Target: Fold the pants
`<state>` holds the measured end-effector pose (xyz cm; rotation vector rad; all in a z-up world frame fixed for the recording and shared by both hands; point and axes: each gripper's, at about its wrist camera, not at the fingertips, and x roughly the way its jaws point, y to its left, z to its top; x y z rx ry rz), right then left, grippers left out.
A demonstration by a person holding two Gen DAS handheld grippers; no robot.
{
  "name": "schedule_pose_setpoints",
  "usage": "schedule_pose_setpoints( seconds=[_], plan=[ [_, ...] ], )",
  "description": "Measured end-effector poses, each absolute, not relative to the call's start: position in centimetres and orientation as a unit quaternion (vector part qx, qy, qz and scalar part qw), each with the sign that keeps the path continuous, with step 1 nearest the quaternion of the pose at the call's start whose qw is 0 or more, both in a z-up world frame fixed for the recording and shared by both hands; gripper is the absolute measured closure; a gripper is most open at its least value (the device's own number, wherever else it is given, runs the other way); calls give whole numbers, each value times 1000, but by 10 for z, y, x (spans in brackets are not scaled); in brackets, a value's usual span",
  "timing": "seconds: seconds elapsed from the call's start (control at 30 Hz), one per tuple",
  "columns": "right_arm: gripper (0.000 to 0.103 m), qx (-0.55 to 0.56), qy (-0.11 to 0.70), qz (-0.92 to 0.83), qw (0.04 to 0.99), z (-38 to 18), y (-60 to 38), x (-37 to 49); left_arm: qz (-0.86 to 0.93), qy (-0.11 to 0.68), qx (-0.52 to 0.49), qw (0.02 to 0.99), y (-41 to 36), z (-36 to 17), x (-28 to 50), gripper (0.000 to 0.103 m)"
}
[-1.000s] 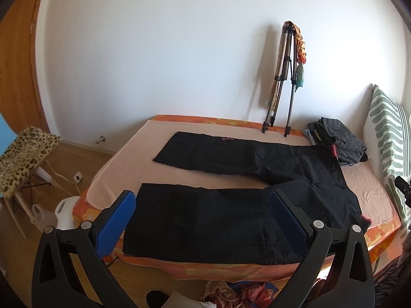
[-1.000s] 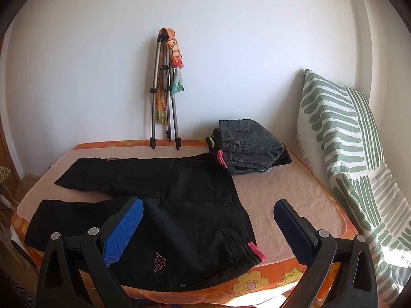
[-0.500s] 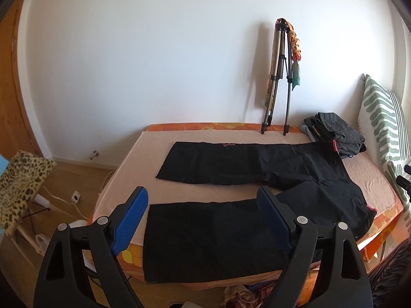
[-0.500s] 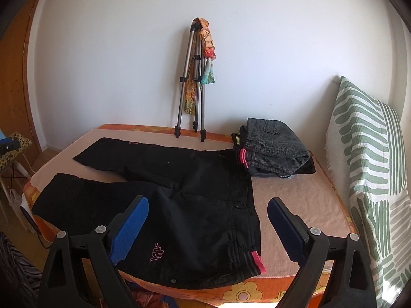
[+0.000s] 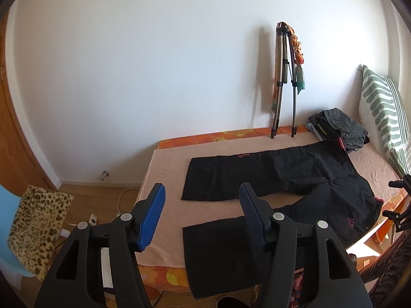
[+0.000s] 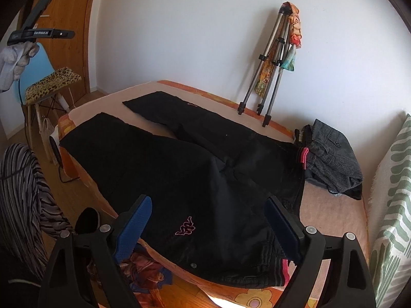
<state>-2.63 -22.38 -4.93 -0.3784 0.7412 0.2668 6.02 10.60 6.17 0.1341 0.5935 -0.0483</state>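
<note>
Approaching the garment is the step in hand: no fold has been made and neither tool touches cloth. The bed (image 5: 169, 169) carries the black pants (image 5: 295, 177) spread flat, 2 legs running toward its left end and the waistband toward the right end beside the striped pillow (image 5: 382, 118); the near leg's cuff overhangs the front edge of the bed, the far leg lies parallel to the back edge, and a strip of bare cover separates them. A folded grey garment (image 6: 331, 154) sits at the back right corner, touching the waistband, and a tripod (image 6: 269, 74) leans on the wall at the back edge. The left gripper (image 5: 201, 215) hovers with its jaws spread wide above the near cuff, holding nothing. The right gripper (image 6: 208, 228) hovers likewise spread and empty over the near hip, just past the pink logo (image 6: 185, 229). The next move probably calls for both tools to descend onto the front edge of the near leg, pinching cuff and waistband corner, then carrying that leg over the far one. Compared with 1 s ago, the left tool has shifted toward the cuff end with narrower jaw spacing, and the right tool has swung leftward, bringing the door and chair into view.
</note>
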Motion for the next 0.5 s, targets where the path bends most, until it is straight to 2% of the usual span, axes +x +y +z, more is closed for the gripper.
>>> schedule_pose_setpoints(
  seconds=[0.2, 0.37, 0.5],
  plan=[
    [27, -243, 409, 172, 863, -93, -196, -19, -23, 321, 72, 944, 125, 41, 59, 47],
    [31, -272, 438, 193, 835, -119, -188, -17, -26, 338, 71, 938, 135, 19, 53, 47],
    [34, -280, 451, 205, 822, -134, -186, -16, -47, 375, 71, 923, 135, -21, 47, 47]
  ],
)
